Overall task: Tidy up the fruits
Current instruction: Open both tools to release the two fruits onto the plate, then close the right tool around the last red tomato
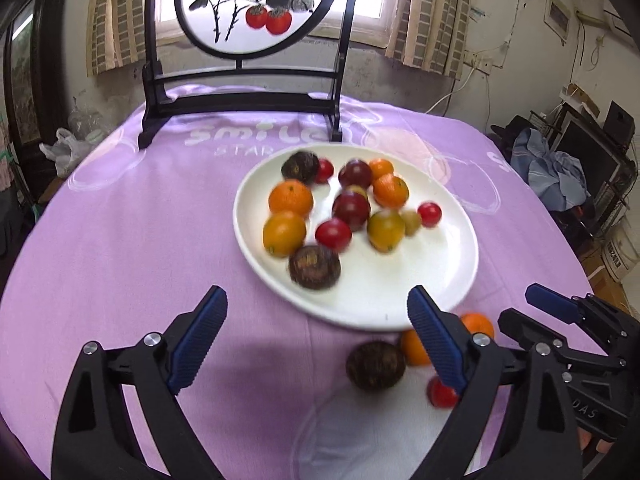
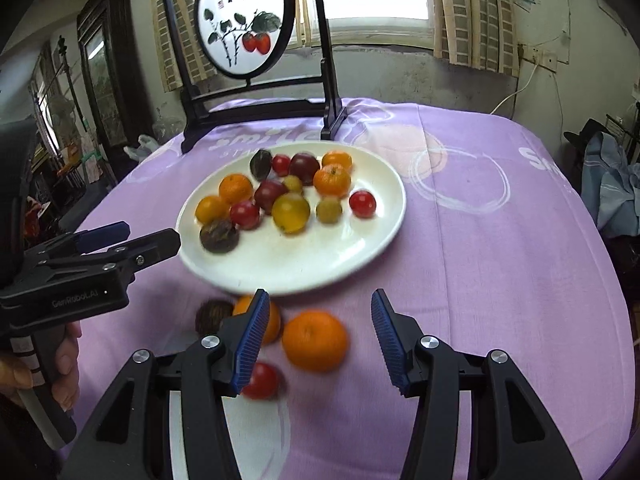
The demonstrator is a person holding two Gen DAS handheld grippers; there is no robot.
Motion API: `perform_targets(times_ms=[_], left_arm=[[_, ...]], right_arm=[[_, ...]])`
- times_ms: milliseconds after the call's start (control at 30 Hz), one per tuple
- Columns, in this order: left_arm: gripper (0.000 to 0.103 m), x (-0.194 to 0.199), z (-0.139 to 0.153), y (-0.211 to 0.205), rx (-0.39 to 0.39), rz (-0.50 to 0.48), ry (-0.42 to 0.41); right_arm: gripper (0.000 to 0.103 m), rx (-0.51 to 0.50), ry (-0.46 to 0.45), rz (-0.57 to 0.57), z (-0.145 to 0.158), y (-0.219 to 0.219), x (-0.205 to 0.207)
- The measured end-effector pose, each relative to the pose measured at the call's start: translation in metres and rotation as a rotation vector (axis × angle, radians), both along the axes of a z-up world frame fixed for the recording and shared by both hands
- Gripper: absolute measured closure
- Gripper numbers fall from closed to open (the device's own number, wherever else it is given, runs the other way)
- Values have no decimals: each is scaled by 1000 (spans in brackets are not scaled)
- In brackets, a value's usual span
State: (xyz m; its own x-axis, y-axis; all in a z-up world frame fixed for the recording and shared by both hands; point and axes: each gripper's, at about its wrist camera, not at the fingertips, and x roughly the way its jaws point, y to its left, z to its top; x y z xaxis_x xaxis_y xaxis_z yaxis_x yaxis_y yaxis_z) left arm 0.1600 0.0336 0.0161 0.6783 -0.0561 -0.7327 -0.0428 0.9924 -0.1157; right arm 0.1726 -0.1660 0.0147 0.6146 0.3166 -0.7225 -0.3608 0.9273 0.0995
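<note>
Right wrist view shows my right gripper [image 2: 316, 340] part-spread and gripping nothing, with a loose orange [image 2: 315, 340] lying on the cloth right between its fingers, untouched by the pads as far as I can tell. A second orange [image 2: 272, 320] sits just behind the left finger, a dark brown fruit [image 2: 212, 315] beyond that, and a small red fruit [image 2: 262, 380] close under the same finger. My left gripper [image 1: 316, 340] is spread wide and empty, hovering near the white plate [image 1: 440, 280], where most of the fruit already lies.

To do this pick well, I judge I should centre the orange between the pads, come down low, and squeeze gently so it doesn't roll into its neighbours. I'd keep the left gripper clear of the plate rim.

Everything rests on a purple tablecloth [image 2: 500, 260] with pale ring prints, soft and slightly wrinkled. Beyond the plate stands a dark-framed round persimmon painting [image 2: 244, 20], against a window with curtains.
</note>
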Motion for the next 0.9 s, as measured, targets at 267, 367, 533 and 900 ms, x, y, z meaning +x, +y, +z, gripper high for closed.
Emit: perform_targets(times_ms=[267,367,533,900], left_arm=[[13,-29,-36,-1,3,-13,83],[14,-36,-41,0,13,-15,76],[13,-42,-43,3,18,-24,69],[13,-39,-46,3,19,-29,76]], right_arm=[[49,-9,102,28,-38,0,-35],[49,-41,114,60,-45,10,-44],[49,-79,117,66,-52,24,-46],[49,-128,84,47,-57,44,-26]])
